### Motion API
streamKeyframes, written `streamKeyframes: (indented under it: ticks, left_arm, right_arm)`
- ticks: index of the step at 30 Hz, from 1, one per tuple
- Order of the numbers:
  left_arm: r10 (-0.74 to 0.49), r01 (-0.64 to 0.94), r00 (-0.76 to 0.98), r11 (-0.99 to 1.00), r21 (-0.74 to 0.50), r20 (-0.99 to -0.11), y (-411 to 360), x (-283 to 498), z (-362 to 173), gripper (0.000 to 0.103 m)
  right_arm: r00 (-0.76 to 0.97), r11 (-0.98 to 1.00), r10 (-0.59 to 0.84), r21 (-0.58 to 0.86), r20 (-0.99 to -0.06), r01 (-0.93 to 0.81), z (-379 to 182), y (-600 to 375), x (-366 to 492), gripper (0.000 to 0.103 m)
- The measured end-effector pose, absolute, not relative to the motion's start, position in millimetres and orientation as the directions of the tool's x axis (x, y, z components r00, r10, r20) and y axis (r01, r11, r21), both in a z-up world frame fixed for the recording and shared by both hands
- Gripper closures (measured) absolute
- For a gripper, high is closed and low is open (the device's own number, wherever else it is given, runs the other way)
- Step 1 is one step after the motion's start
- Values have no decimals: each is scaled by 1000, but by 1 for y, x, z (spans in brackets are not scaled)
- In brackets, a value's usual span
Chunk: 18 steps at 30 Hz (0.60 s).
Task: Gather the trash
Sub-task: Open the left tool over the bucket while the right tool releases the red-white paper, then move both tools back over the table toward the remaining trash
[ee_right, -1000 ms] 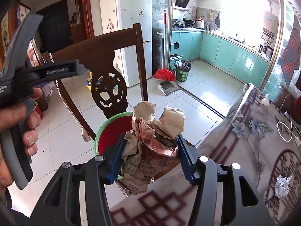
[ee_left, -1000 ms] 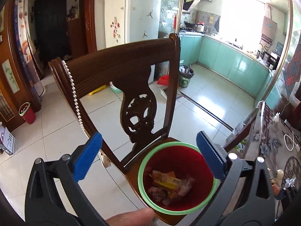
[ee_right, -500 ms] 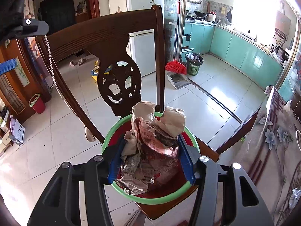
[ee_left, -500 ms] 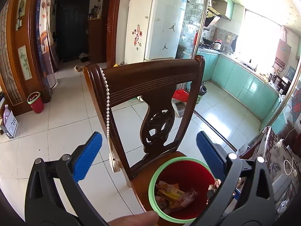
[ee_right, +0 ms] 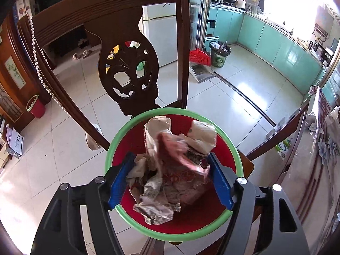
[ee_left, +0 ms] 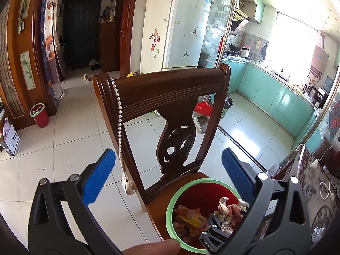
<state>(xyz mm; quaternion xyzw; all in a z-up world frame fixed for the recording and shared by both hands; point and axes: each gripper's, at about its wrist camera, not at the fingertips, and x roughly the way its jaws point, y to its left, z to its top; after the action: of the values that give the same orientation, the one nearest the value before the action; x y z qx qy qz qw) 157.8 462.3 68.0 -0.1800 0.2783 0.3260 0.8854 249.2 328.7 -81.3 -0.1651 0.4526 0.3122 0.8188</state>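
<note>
Crumpled newsprint, grey and pink-red, the paper wad sits between the right tongs over the mouth of the red bin with its green rim, on the wooden chair; those tongs are opening. Left tongs hang spread wide, empty, above the chair seat.

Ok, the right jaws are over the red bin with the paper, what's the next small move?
Probably finish opening, then lift clear: the right gripper is opening, with the crumpled newspaper wad between its jaws, already above the green-rimmed red plastic bin on the wooden chair.
</note>
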Motion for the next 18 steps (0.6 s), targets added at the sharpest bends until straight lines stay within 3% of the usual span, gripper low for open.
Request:
streamKeyframes:
  ticks: [4, 18]
  left_arm:
    - [481, -679, 631, 721, -134, -609, 461, 158, 70, 5]
    - [490, -664, 646, 739, -115, -586, 452, 156, 76, 5]
  right_arm:
    - [418, 753, 368, 3, -830, -658, -74, 324, 244, 9]
    - [511, 770, 418, -6, -751, -638, -27, 270, 198, 7]
